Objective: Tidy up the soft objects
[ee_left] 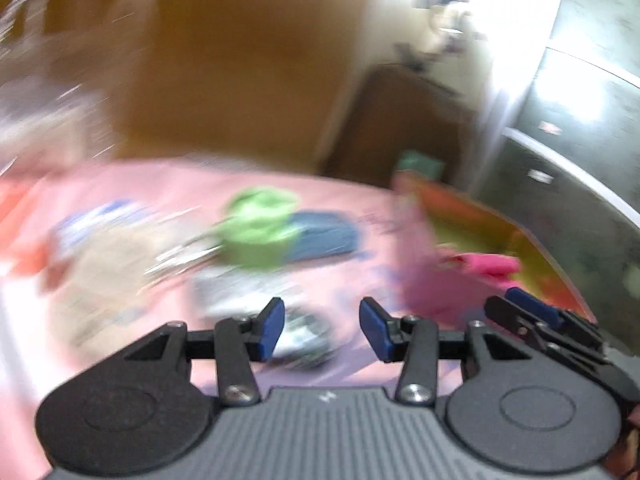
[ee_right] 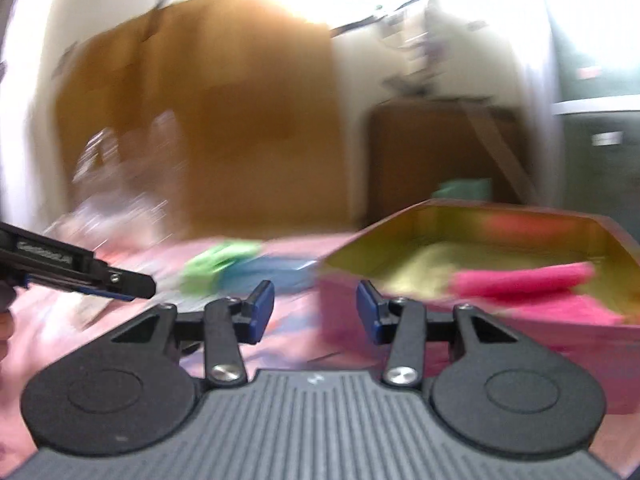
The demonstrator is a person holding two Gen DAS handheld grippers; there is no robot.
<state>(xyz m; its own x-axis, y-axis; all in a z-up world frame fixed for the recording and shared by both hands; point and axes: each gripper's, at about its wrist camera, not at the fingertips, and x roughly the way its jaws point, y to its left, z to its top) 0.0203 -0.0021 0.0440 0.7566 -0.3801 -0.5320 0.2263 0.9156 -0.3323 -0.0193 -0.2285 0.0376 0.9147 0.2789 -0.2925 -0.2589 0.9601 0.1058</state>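
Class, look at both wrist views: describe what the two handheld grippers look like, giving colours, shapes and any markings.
Both match. The left gripper and right gripper have black linkage arms with silver screws, two round black discs, a ribbed grey body carrying a small white mark, and blue pads on the fingertips.

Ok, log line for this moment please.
left gripper: open, empty | right gripper: open, empty | pink cloth: in box | green cloth, blue cloth: on bed | views blurred
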